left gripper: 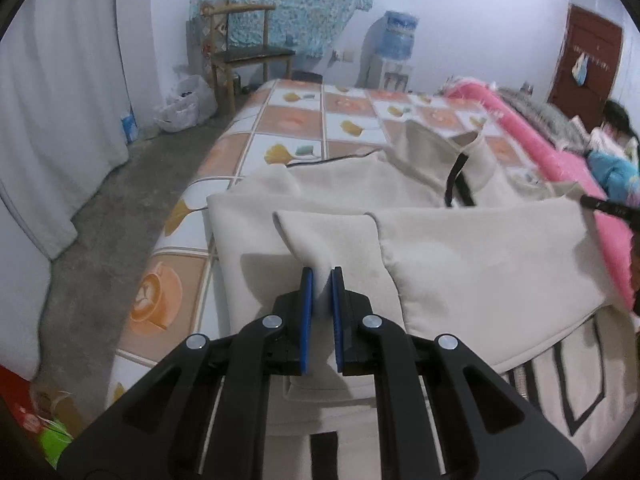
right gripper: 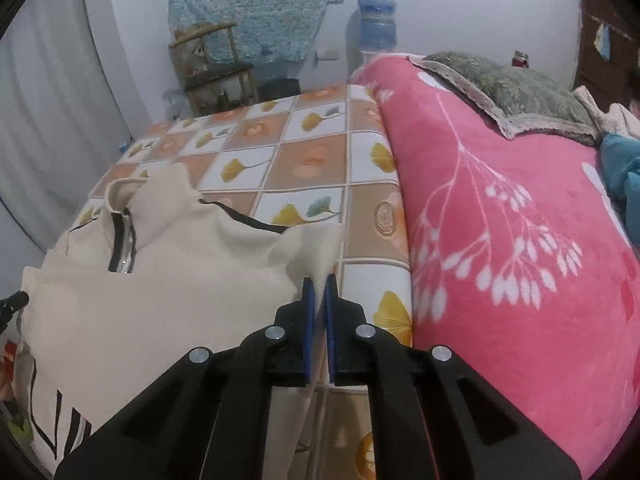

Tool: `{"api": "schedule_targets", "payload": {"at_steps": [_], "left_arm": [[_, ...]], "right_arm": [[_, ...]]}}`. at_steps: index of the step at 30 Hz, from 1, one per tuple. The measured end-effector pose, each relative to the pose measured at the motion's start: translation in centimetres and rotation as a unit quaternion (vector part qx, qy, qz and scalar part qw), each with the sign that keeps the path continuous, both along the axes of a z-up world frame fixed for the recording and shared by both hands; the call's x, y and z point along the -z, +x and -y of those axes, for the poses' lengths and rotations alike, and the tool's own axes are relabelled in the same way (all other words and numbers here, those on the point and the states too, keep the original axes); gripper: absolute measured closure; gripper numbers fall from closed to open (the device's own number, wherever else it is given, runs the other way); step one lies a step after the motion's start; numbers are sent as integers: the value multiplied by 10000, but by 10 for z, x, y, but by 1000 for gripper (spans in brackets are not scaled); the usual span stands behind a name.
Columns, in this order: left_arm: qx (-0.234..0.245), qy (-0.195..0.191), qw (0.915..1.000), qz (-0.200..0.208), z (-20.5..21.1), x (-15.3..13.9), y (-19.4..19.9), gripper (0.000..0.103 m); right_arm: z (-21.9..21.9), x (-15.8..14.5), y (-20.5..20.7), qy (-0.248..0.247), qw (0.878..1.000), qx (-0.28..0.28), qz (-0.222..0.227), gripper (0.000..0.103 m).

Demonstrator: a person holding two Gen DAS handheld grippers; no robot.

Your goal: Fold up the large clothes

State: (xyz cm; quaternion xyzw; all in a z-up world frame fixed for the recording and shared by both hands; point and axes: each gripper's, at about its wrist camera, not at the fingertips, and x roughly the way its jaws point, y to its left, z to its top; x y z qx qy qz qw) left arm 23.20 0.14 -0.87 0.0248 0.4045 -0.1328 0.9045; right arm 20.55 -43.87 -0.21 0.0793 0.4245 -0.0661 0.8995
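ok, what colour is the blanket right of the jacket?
Pink with a white leafy branch print; blanket shows best in the right wrist view.

The garment (left gripper: 460, 248) was a large cream-coloured top of soft, fleecy cloth, with a stand-up collar (left gripper: 472, 156) and a dark zip (right gripper: 120, 248) running down from the neck. Thin black piping edged one shoulder seam (right gripper: 248, 218), and bold black lettering showed on its lower front (left gripper: 576, 376). It lay spread on a bed covered by a checked sheet (left gripper: 288, 120) printed with leaves and cups, the collar end farther off. One sleeve was folded across the chest, its cuff end raised in a pinched ridge (left gripper: 320, 248). On the opposite side another fold of cloth was likewise drawn up to a peak (right gripper: 324, 252), beside a pink blanket (right gripper: 500, 220).
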Motion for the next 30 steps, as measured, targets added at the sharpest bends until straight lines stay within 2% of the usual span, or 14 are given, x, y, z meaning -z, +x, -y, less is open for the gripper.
{"api": "schedule_targets", "payload": {"at_steps": [3, 5, 7, 11, 14, 16, 17, 20, 21, 22, 24, 25, 28, 30], "left_arm": [[-89, 36, 9999, -72, 2, 8, 8, 94], [-100, -28, 9999, 118, 1, 2, 5, 94], [-100, 75, 9997, 221, 4, -1, 4, 94], [-179, 351, 9991, -157, 6, 22, 16, 94], [-157, 481, 9987, -96, 8, 30, 15, 91], [-188, 648, 9977, -2, 10, 29, 12, 87], [-206, 671, 9975, 21, 9, 28, 12, 86], [-277, 673, 9972, 197, 5, 15, 5, 84], [-247, 630, 9974, 256, 4, 10, 0, 83], [-183, 569, 9978, 285, 4, 5, -3, 80], [40, 361, 9989, 299, 5, -4, -14, 69], [102, 311, 9991, 270, 7, -5, -17, 63], [352, 213, 9991, -98, 14, 4, -27, 63], [378, 307, 9985, -258, 18, 16, -29, 59]], "right_arm": [[3, 11, 5, 50, 9999, 112, -106, 98], [3, 4, 0, 143, 9997, 141, 122, 98], [2, 0, 0, 137, 9995, 130, 235, 98], [-4, 19, 10, -306, 9995, 61, -75, 97], [-5, 27, 11, -433, 9988, 30, -203, 96], [-5, 23, 9, -530, 9983, 24, -236, 93], [-4, 19, 7, -576, 9980, 48, -240, 89], [-7, 1, -3, -826, 9963, 145, -160, 85], [-13, -10, -11, -787, 9969, 7, -93, 81], [-20, -17, -16, -723, 9972, -161, -70, 72], [-41, -29, -31, -528, 9961, -701, 41, 64], [-51, -31, -38, -449, 9947, -922, 34, 62], [-78, -25, -55, -409, 9905, -1296, -191, 62], [-90, -13, -65, -407, 9887, -1394, -358, 62]]}}
